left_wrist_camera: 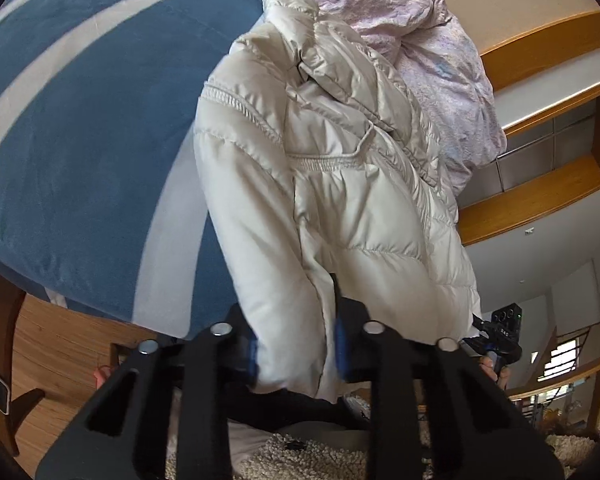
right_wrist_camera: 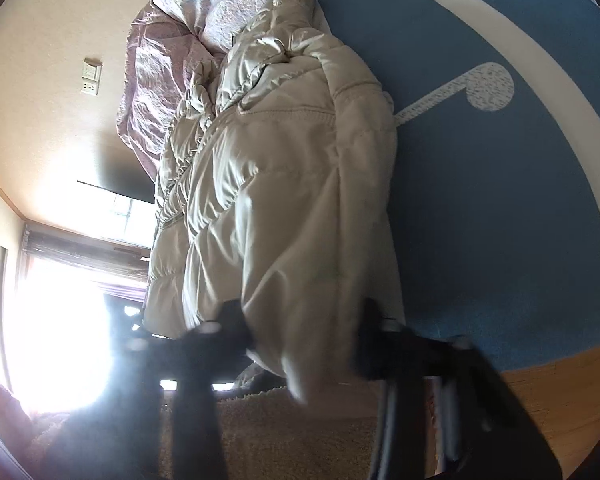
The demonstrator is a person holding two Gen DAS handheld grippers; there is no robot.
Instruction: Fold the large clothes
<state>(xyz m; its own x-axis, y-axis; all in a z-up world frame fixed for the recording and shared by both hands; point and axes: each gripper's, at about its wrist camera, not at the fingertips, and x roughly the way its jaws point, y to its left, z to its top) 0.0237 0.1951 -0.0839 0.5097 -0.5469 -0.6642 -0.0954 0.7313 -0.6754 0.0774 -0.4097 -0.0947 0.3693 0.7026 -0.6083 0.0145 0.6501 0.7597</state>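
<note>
1. Left gripper point(left_wrist_camera: 296, 350): jaws part open, blue pads point(left_wrist_camera: 342, 346) on either side of a cream jacket point(left_wrist_camera: 340, 184) hem fold; pads pressed against the fabric, clamped on it
2. Right gripper point(right_wrist_camera: 304, 344): blurred, jaws fairly wide, jacket point(right_wrist_camera: 284, 200) hem bunched between the black fingers point(right_wrist_camera: 230, 334); seemingly gripping the cloth, though blur leaves the contact unclear
3. Jacket: puffy, quilted, lying lengthwise on a blue bedcover point(left_wrist_camera: 92, 140) with pale stripes, collar end far from both grippers, hem end at the bed edge in the jaws; just beside a crumpled pink quilt point(left_wrist_camera: 432, 40) that touches its far side
4. Seen only from the left wrist: elastic seam across the jacket's middle, wooden shelves point(left_wrist_camera: 540, 184) on the wall, stairs and window at far right, the other gripper's black body point(left_wrist_camera: 500, 336) with a fingertip of the holding hand past the jacket's edge, shaggy rug point(left_wrist_camera: 308, 460) below, wood floor point(left_wrist_camera: 60, 344) at left
5. Seen only from the right wrist: pale musical-note motif point(right_wrist_camera: 480, 88) on the bedcover point(right_wrist_camera: 500, 220) next to the jacket's shoulder, wall switch plate point(right_wrist_camera: 91, 76), bright window point(right_wrist_camera: 60, 320) washing out the lower left, quilt point(right_wrist_camera: 172, 60) bunched against the wall
</note>
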